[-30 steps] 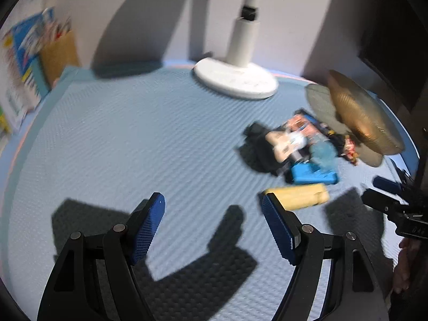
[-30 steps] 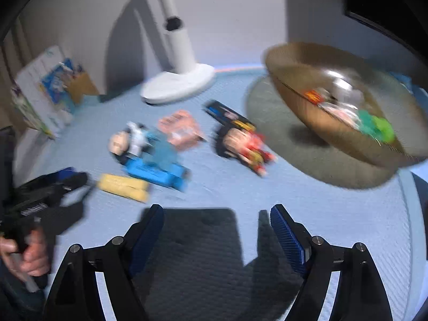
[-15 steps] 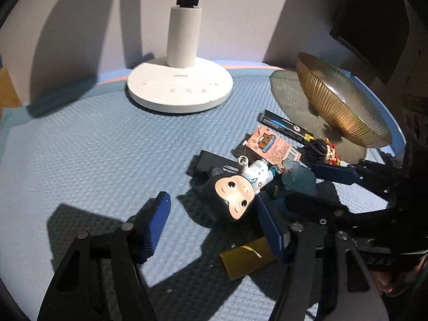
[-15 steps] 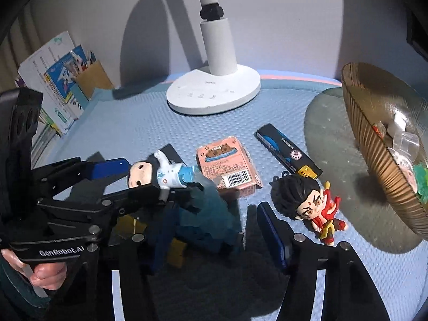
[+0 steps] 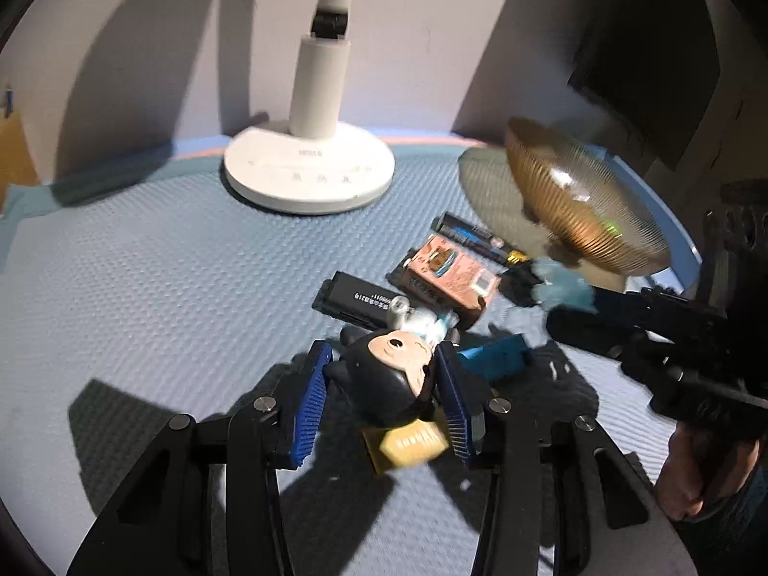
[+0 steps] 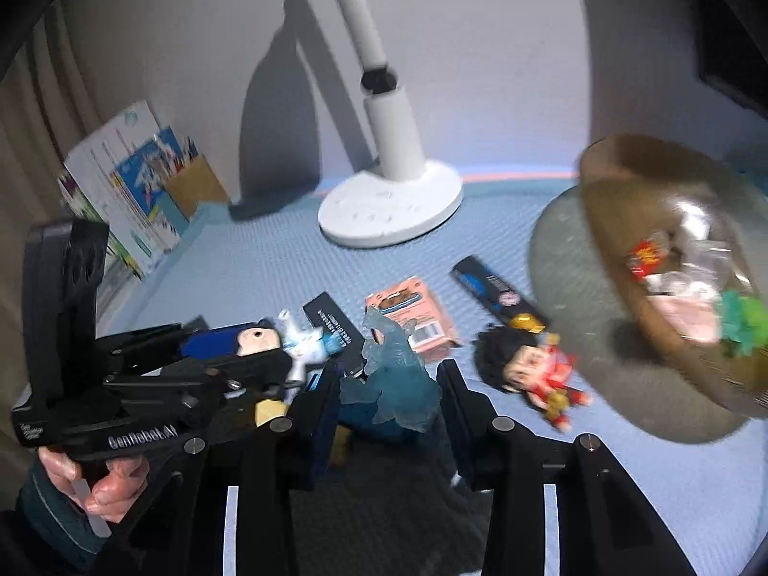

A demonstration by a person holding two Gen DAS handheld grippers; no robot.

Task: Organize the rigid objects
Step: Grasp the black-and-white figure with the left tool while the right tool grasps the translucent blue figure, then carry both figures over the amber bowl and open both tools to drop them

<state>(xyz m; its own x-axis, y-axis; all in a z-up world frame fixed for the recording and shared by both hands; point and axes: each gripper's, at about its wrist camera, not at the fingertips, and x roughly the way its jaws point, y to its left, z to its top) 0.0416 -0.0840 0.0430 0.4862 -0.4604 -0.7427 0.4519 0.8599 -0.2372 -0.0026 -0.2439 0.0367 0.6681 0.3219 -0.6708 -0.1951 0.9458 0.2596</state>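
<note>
Blue textured mat (image 5: 144,297) covers the table; wide open room on its left half, and near-right in the right wrist view. Far edge meets the wall, pink strip along it.

White lamp base (image 5: 309,173) sits far centre, well apart from the clutter. Amber ribbed bowl (image 5: 583,206) far right, tilted in view, blurred; small items inside it, not identifiable. Booklets and a brown holder (image 6: 194,187) stand at the far left edge.

Clutter cluster sits centre-right, tight:
- pink box (image 5: 444,276), just beside a dark blue bar (image 5: 473,237) on its far side
- black stick (image 5: 357,300) left of the pink box
- blue block (image 5: 497,357) and yellow block (image 5: 413,441) near side, partly under the grippers
- red-dressed figure (image 6: 530,367) lying right of the cluster, between it and the bowl

Left gripper (image 5: 384,393): jaws narrowed around the dark-haired figure (image 5: 391,374), pads against both sides of its head. Figure lies on the mat, over the yellow block.

Right gripper (image 6: 386,403): jaws narrow, either side of the translucent teal dinosaur (image 6: 389,374); actual pad contact cannot be told through blur.

Both grippers work side by side in the same cluster, left gripper's body just beside the right's left finger. Little clearance between them.
</note>
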